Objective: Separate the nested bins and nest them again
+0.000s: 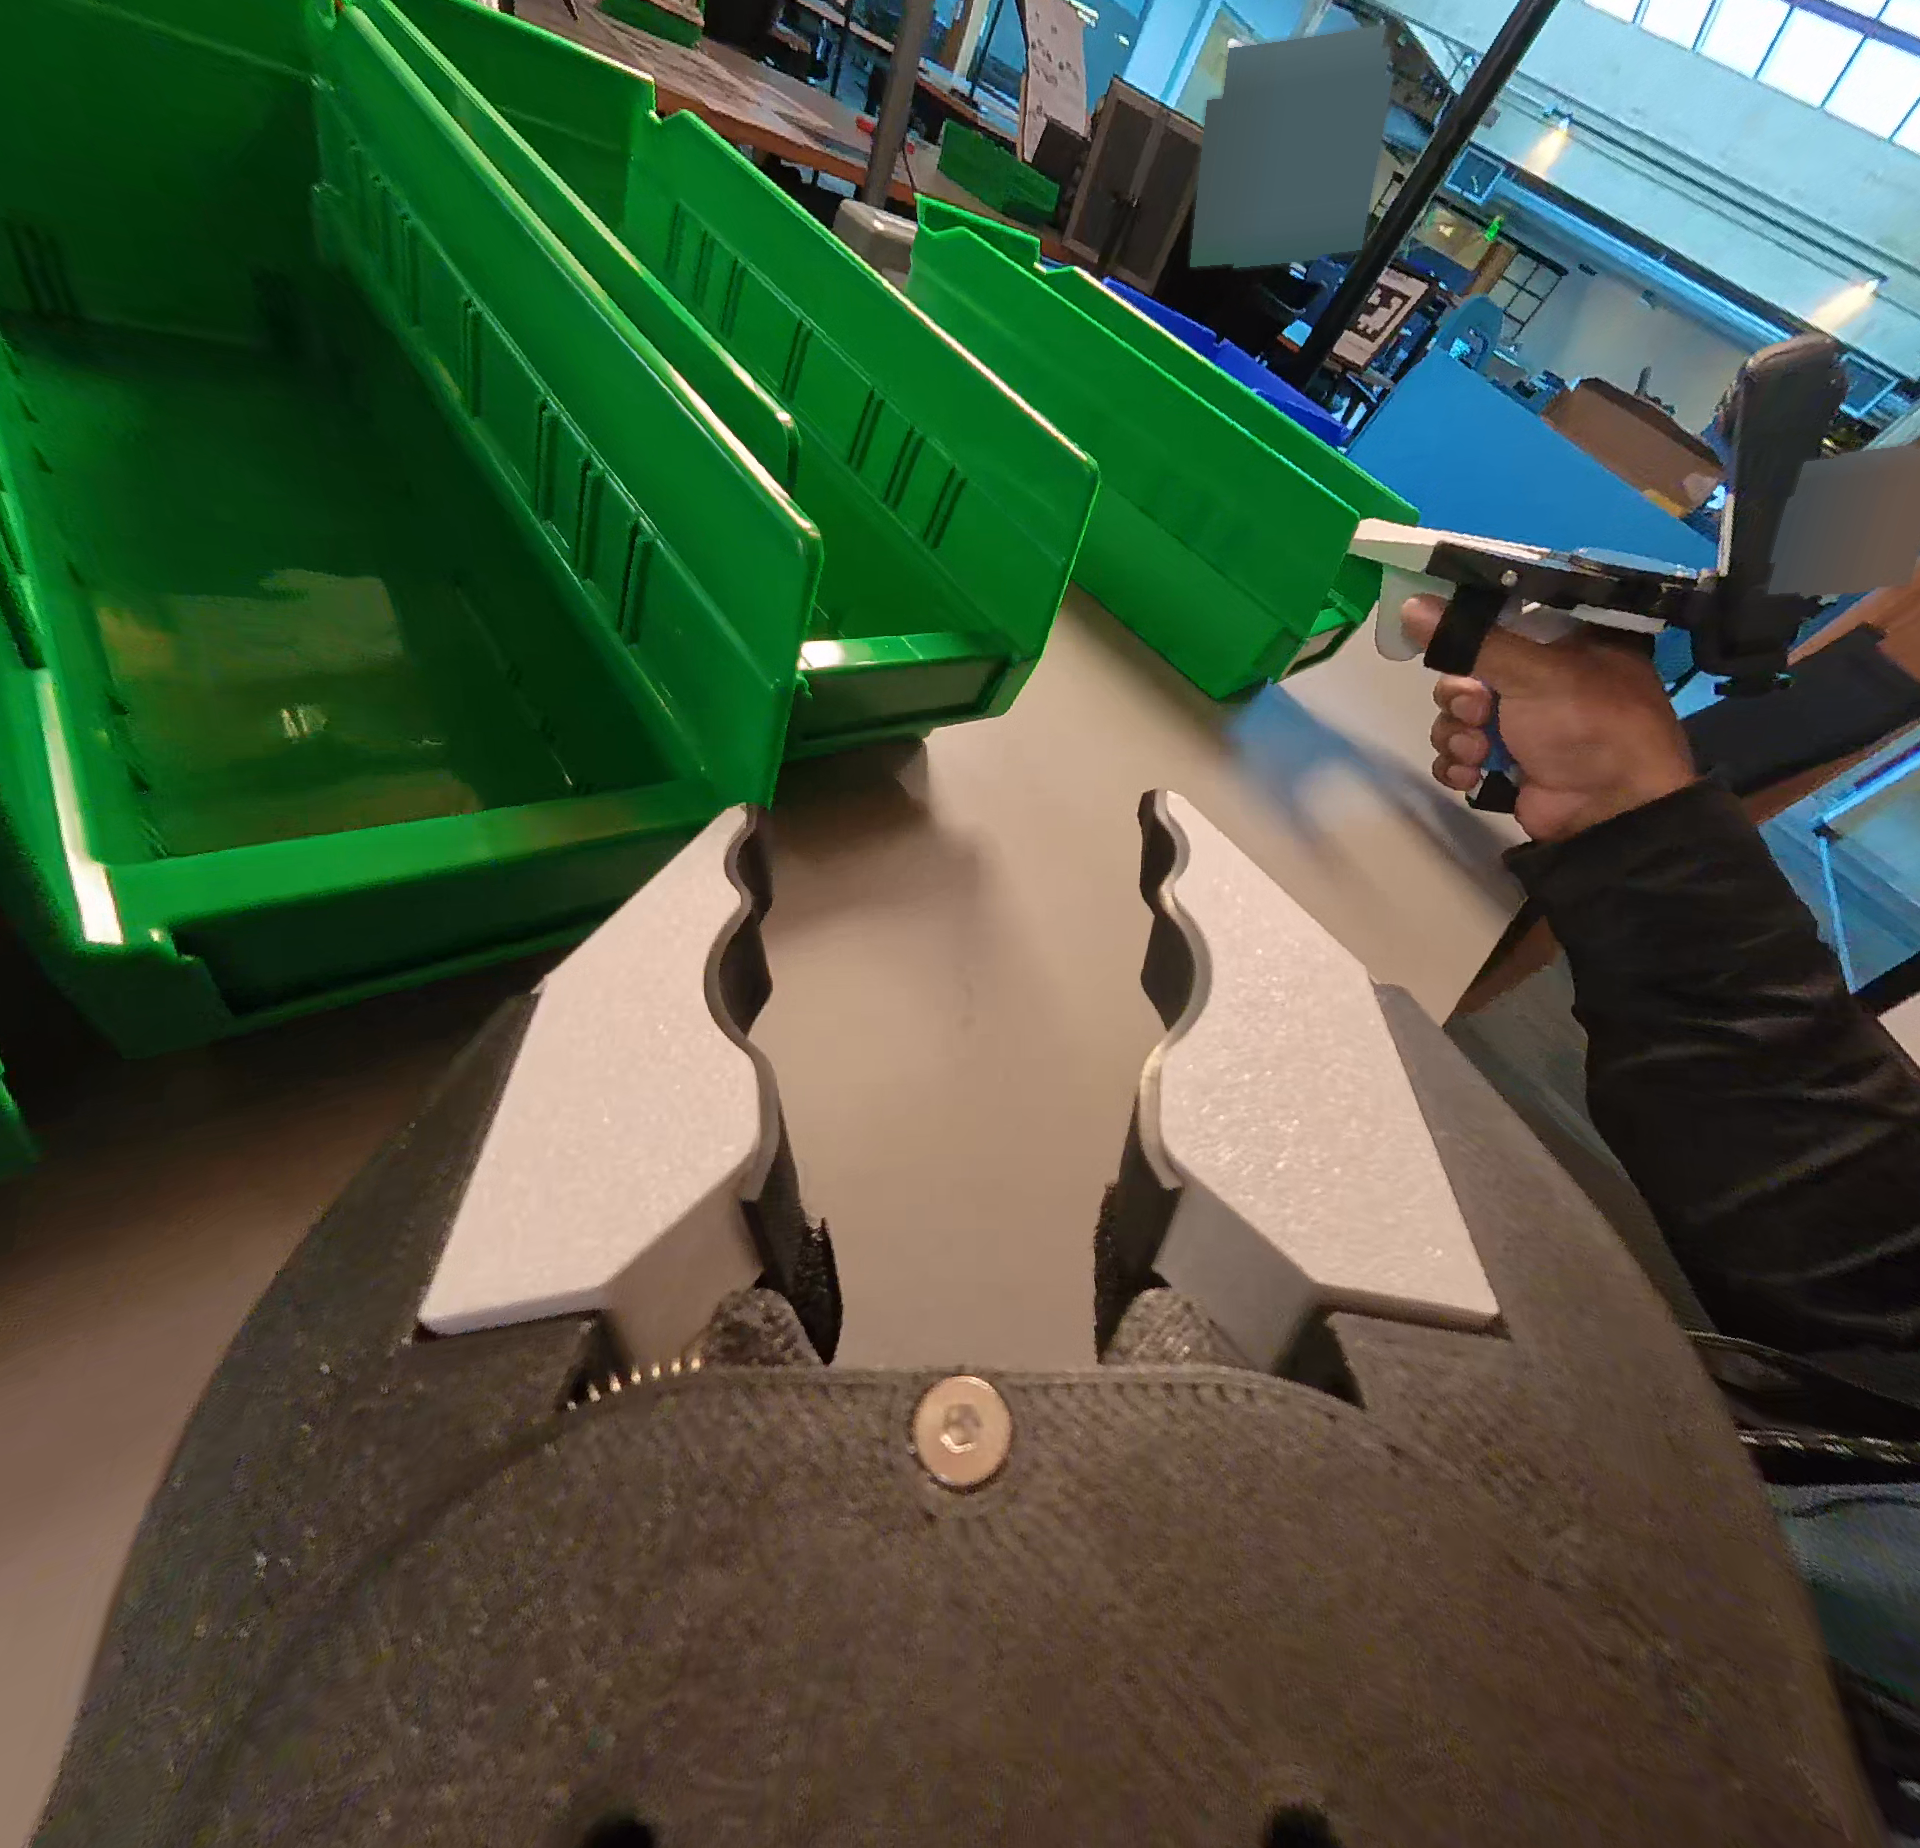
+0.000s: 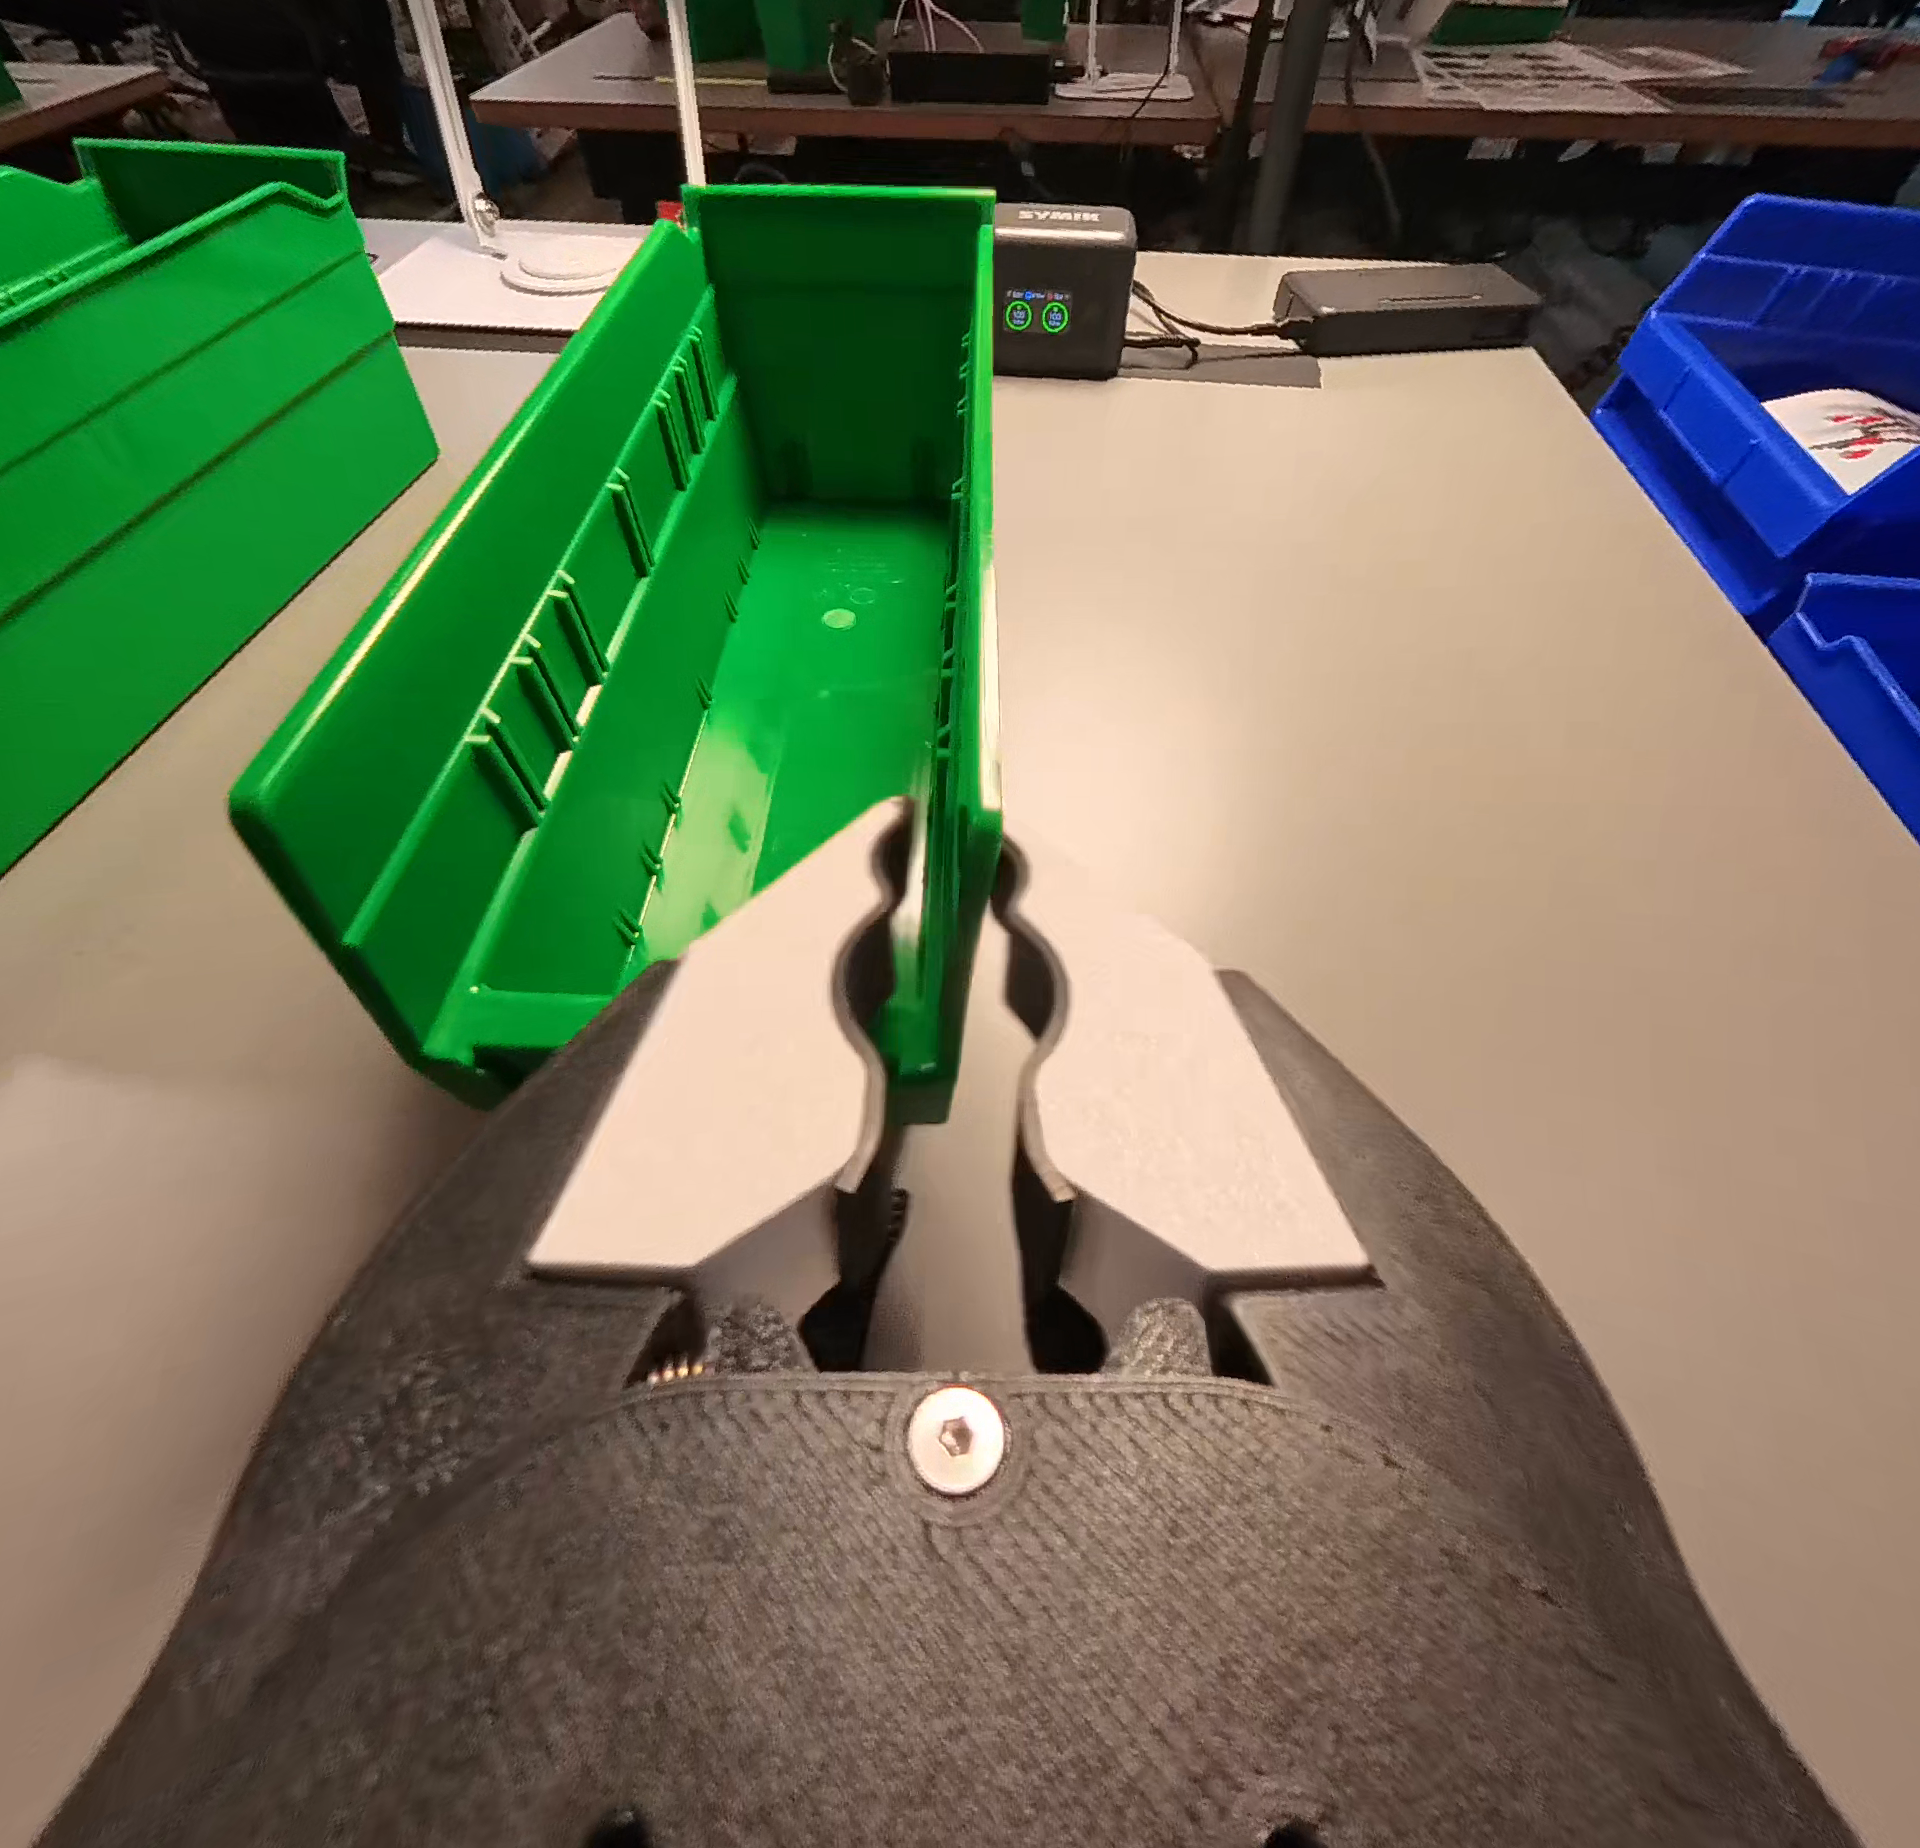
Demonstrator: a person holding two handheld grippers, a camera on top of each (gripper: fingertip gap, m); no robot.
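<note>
Toward the desk's (image 2: 1351,707) left edge, two green bins (image 1: 312,551) are seen side by side. Over bare desk near them the left gripper (image 1: 951,832) is held spread, nothing between its fingers. At mid-desk a third green bin (image 2: 727,603) is pinched by its right wall in the right gripper (image 2: 951,863). Blue bins (image 2: 1766,468) are set at the right edge.
</note>
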